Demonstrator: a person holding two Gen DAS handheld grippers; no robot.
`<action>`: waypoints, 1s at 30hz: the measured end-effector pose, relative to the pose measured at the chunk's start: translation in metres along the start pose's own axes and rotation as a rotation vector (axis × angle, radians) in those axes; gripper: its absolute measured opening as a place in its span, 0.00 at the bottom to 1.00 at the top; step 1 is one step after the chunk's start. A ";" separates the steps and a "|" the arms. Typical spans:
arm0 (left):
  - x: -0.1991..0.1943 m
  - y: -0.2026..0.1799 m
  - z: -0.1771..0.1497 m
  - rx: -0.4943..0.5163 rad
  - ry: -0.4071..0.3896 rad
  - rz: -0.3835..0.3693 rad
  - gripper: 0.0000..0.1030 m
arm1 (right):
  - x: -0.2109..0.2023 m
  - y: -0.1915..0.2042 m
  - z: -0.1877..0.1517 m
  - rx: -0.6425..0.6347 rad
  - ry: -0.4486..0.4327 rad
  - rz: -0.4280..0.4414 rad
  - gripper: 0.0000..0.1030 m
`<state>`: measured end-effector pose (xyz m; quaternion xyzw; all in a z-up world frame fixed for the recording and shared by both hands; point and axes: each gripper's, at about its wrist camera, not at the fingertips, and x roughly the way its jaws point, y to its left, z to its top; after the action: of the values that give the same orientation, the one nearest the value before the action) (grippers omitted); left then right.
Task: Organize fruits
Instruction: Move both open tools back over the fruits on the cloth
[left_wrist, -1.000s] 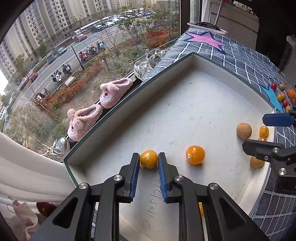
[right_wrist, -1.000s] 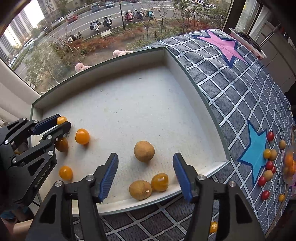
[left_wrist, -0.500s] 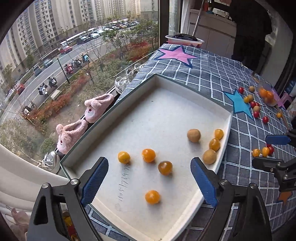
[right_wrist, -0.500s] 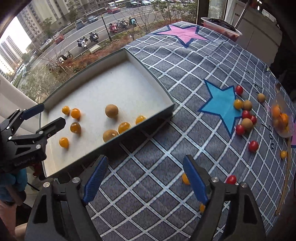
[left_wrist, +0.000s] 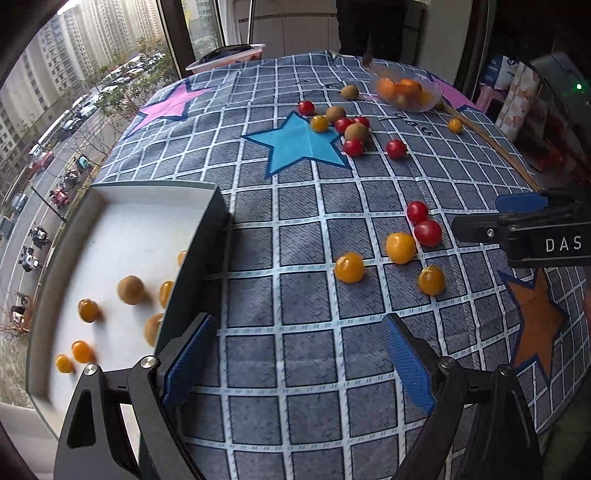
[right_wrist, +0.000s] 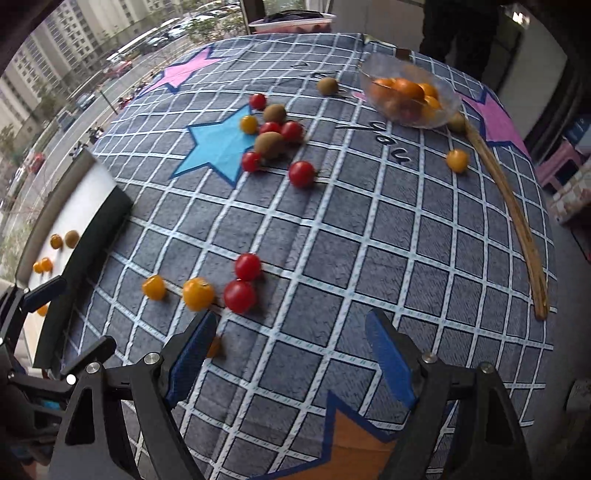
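Observation:
A white box tray (left_wrist: 122, 229) at the table's left edge holds several yellow tomatoes (left_wrist: 88, 309) and brown kiwis (left_wrist: 130, 290); it also shows in the right wrist view (right_wrist: 92, 177). On the cloth lie yellow tomatoes (left_wrist: 349, 267) (right_wrist: 198, 293) and red tomatoes (left_wrist: 427, 232) (right_wrist: 240, 296). Farther off is a cluster of red tomatoes and kiwis (left_wrist: 355, 131) (right_wrist: 269, 142). My left gripper (left_wrist: 295, 360) is open and empty over the cloth beside the tray. My right gripper (right_wrist: 291, 354) is open and empty, just short of the near tomatoes.
A clear bowl of oranges (left_wrist: 406, 90) (right_wrist: 410, 94) stands at the far side. A long wooden stick (right_wrist: 513, 218) lies along the right. The checked cloth (left_wrist: 295, 206) has star patches. A window and street lie left of the tray.
My left gripper let go of a yellow tomato in the tray, opened and pulled back to the right over the cloth. My right gripper also drew back from the tray to over the cloth.

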<state>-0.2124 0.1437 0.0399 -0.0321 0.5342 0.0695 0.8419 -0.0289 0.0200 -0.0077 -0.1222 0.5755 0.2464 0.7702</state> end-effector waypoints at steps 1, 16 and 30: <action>0.003 -0.002 0.003 -0.002 0.014 -0.015 0.89 | 0.002 -0.004 0.001 0.026 0.007 0.016 0.83; 0.009 0.015 0.024 -0.101 0.213 -0.074 0.89 | 0.002 0.015 0.050 0.073 0.269 -0.020 0.81; 0.033 0.001 0.054 -0.062 0.289 -0.044 0.89 | 0.027 -0.001 0.086 0.057 0.277 -0.030 0.81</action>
<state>-0.1504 0.1541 0.0336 -0.0796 0.6464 0.0621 0.7563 0.0481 0.0665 -0.0073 -0.1416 0.6811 0.1994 0.6901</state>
